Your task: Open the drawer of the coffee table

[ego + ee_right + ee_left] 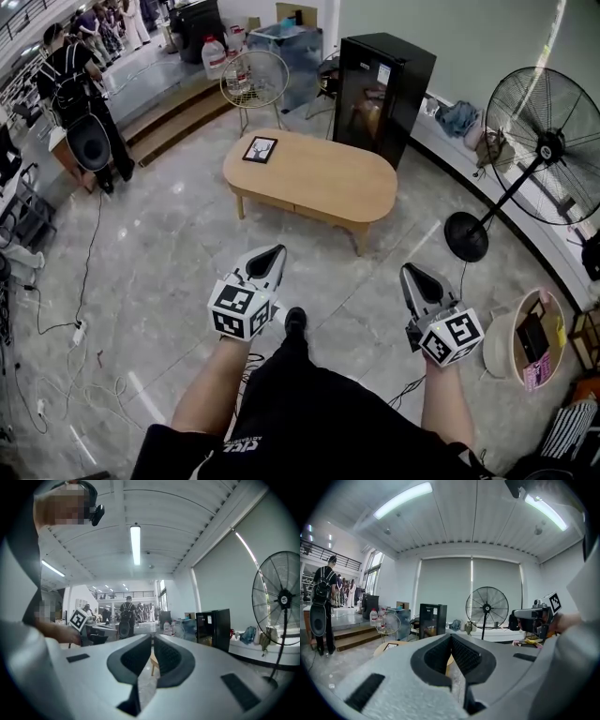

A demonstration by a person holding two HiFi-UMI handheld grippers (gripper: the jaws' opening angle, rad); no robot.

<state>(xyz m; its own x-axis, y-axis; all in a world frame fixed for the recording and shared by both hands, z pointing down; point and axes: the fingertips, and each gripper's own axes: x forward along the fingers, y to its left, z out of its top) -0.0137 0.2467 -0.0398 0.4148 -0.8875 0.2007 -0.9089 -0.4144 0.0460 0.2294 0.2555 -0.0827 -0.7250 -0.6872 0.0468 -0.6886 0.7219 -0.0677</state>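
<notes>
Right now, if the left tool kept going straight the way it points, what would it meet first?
Most likely the coffee table. The shut, empty left tool aims at its near long side, with only floor between them, though depth is hard to judge.

Grey marble floor (169, 244) all round. A black cabinet (384, 94) stands by the far wall, with a tall pedestal fan (542, 150) to its right, near the floor's right edge. A smaller wire fan (254, 79) sits left of the cabinet, a water bottle (215, 56) behind it. Wooden steps (178, 117) at far left, a person (80, 94) in black beside them. Cables (56, 323) trail along the left edge.
</notes>
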